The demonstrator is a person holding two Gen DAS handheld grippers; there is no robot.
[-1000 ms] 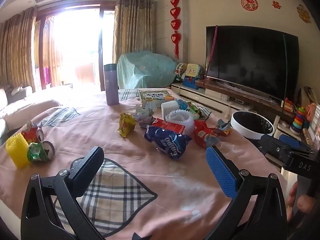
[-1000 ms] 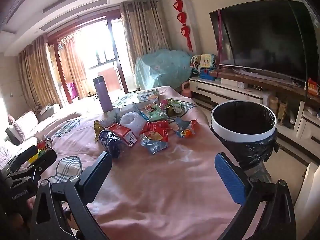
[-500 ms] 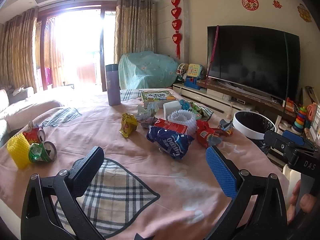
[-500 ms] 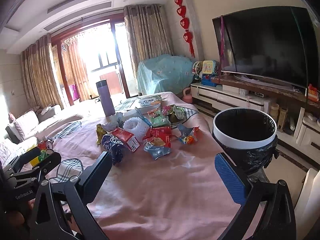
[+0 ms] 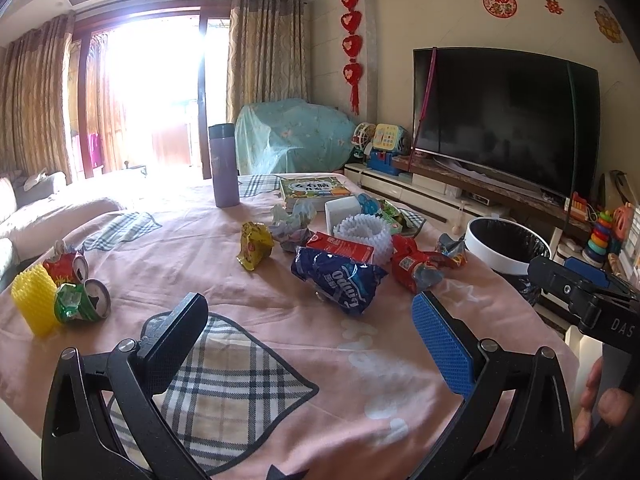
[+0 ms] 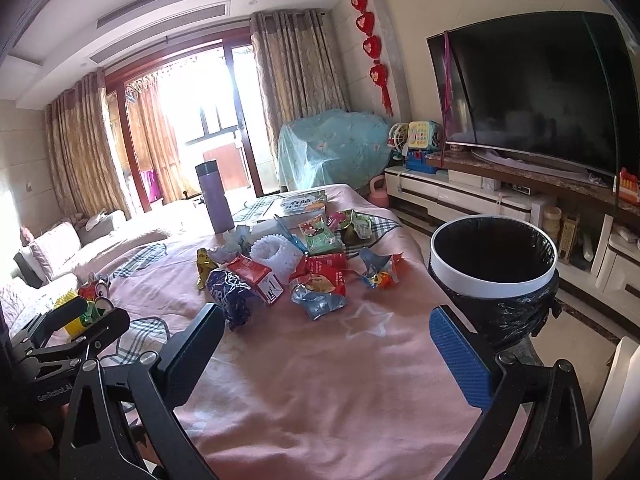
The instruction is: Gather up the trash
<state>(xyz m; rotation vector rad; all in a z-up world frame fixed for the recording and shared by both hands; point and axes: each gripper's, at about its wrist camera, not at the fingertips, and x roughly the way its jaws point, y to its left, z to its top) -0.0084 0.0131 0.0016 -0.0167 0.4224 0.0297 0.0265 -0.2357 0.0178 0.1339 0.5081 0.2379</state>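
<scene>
Left gripper (image 5: 308, 330): jaws wide, empty, above the pink tablecloth (image 5: 248, 304).
Right gripper (image 6: 324, 344): jaws wide, empty.
Trash: blue wrapper (image 5: 338, 278) lies ahead of the left jaws, apart from them.
Cans: two crushed, far left (image 5: 82, 302).
Bin (image 6: 494, 264): one, black-lined, beside the table's right edge.

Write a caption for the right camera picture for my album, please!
Open right hand-held gripper hovers over the pink tablecloth, facing snack wrappers beside a black-lined bin.
</scene>
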